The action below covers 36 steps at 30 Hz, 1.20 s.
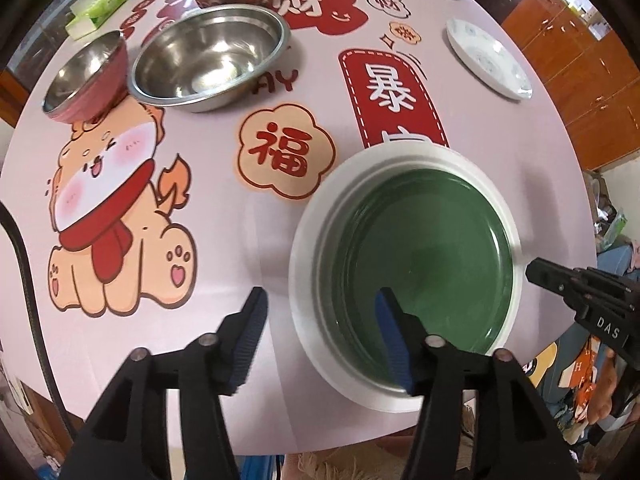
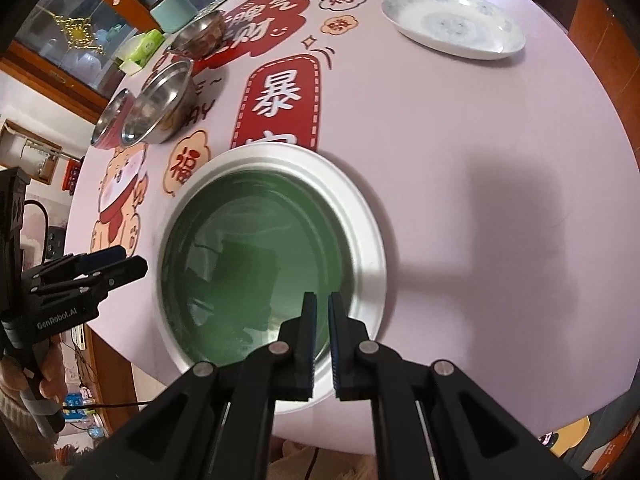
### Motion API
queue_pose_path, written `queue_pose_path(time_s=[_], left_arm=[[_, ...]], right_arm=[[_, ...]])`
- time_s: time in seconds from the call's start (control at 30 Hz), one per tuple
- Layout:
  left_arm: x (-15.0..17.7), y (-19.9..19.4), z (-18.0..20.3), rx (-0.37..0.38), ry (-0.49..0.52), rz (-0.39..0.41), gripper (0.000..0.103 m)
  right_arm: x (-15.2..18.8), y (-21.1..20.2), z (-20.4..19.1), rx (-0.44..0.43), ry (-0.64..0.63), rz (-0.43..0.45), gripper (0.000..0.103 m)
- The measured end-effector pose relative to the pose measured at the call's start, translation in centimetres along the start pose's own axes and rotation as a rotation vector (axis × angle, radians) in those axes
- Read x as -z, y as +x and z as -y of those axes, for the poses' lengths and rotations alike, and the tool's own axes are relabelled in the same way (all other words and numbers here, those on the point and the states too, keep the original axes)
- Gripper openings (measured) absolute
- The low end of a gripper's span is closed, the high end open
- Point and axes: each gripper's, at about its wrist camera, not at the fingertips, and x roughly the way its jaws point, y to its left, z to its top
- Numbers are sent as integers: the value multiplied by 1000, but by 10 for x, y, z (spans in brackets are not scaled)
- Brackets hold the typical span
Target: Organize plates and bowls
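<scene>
The green plate (image 1: 424, 264) sat in the white plate (image 1: 308, 200) near the table's (image 1: 240, 240) near edge. The left gripper (image 1: 320, 320) had let go; the right gripper (image 2: 321, 320) was clenched, holding nothing. Far bowls were cut off.

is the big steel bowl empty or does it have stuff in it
Empty: the large steel bowl shows only bare, shiny metal inside.

Green plate (image 1: 428, 256) nested flat in white plate (image 1: 320, 216); 3 steel bowls (image 1: 208, 56) beyond.

Likely home: dining table (image 1: 500, 152), cabinets (image 1: 580, 60).
</scene>
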Motion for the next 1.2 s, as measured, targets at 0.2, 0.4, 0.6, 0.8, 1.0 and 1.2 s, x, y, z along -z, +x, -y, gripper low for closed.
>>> queue_pose_path(time_s=[0.2, 0.4, 0.6, 0.8, 1.0, 1.2], left_arm=[[11, -24, -3, 26, -11, 34, 65], [24, -54, 3, 68, -7, 91, 80], [26, -83, 14, 98, 21, 138, 81], [14, -111, 33, 144, 57, 175, 82], [-7, -143, 62, 169, 115, 251, 82], [-44, -176, 101, 198, 169, 342, 82]], right_arm=[[10, -14, -13, 6, -24, 20, 6], [23, -32, -27, 6, -31, 65, 31], [35, -58, -41, 0, -20, 157, 31], [42, -84, -47, 24, -11, 231, 32], [32, -118, -40, 38, 9, 313, 32], [1, -158, -23, 59, 34, 422, 32]])
